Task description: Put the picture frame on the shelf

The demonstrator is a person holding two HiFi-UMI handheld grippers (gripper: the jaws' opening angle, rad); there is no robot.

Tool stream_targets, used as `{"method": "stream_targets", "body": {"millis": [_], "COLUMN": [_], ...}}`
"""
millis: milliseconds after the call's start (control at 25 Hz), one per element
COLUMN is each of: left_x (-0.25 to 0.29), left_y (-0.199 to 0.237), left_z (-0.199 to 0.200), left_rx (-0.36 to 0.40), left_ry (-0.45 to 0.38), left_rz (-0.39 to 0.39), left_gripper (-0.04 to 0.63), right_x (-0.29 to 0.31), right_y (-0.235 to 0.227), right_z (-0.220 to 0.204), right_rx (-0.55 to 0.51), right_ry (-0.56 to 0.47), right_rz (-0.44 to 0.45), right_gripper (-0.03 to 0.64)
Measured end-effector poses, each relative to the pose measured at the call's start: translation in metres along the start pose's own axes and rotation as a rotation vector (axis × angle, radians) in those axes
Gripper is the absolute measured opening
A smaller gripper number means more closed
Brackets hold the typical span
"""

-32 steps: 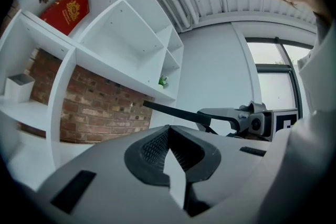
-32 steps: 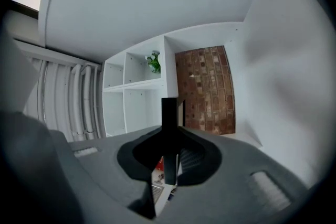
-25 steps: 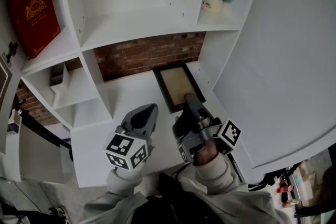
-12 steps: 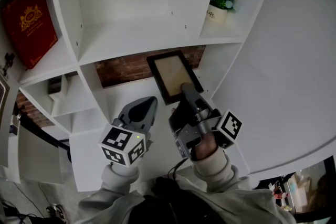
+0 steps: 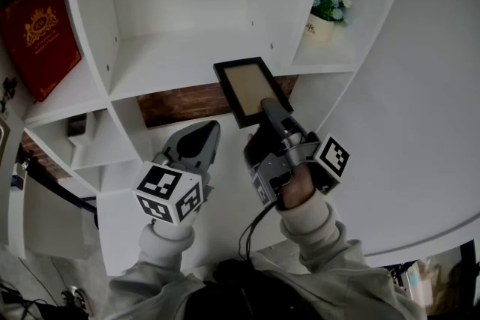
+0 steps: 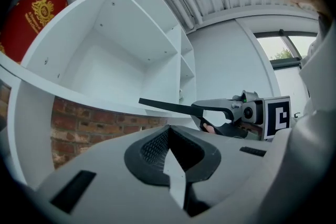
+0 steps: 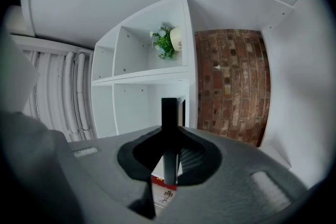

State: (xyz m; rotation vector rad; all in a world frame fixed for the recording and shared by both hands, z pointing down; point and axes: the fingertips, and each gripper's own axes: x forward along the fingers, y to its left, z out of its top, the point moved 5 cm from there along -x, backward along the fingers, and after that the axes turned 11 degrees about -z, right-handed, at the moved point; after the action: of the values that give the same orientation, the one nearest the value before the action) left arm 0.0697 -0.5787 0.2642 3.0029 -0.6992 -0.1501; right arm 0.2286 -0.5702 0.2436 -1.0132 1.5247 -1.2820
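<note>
The right gripper (image 5: 268, 107) is clamped on the near edge of the picture frame (image 5: 251, 90), its jaws pressed onto the dark moulding, which runs edge-on between them in the right gripper view. The frame is off any surface, in the air just in front of the white shelf unit (image 5: 165, 60). In the head view it overlaps the front lip of the board under the unit's wide middle compartment, and its tan panel shows. From the left gripper view it is a thin dark bar, nearly flat and slightly tilted, reaching toward that same compartment. The left gripper (image 5: 208, 133) hangs beside the right one, also in front of the unit, with its jaws pressed together on nothing. Brick wall (image 5: 184, 101) shows through the opening below the middle board. A red book with a gold crest (image 5: 37, 30) leans in the unit's left compartment, and a small potted plant (image 5: 328, 11) stands in its right one.
</note>
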Motion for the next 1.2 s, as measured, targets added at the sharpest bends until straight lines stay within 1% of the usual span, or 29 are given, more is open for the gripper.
{"method": "stream_targets", "body": {"millis": [240, 520, 800, 1000, 1200], "left_x": [0.018, 0.038, 0.054, 0.060, 0.062], "left_y": [0.020, 0.044, 0.049, 0.053, 0.047], "left_z": [0.007, 0.003, -0.002, -0.002, -0.003], "left_rx": [0.030, 0.026, 0.022, 0.005, 0.022], "left_ry": [0.014, 0.024, 0.018, 0.013, 0.015], "left_rz": [0.004, 0.011, 0.006, 0.010, -0.004], "left_gripper": [0.003, 0.003, 0.003, 0.003, 0.003], "right_x": [0.027, 0.066, 0.079, 0.082, 0.078], "right_y": [-0.004, -0.002, -0.004, -0.001, 0.002], "right_z": [0.013, 0.026, 0.030, 0.030, 0.027], "right_rx": [0.023, 0.043, 0.049, 0.048, 0.037], "right_ry": [0.019, 0.024, 0.043, 0.044, 0.043], "right_rz": [-0.056, -0.097, -0.107, -0.114, -0.103], "right_gripper": [0.048, 0.049, 0.051, 0.051, 0.054]}}
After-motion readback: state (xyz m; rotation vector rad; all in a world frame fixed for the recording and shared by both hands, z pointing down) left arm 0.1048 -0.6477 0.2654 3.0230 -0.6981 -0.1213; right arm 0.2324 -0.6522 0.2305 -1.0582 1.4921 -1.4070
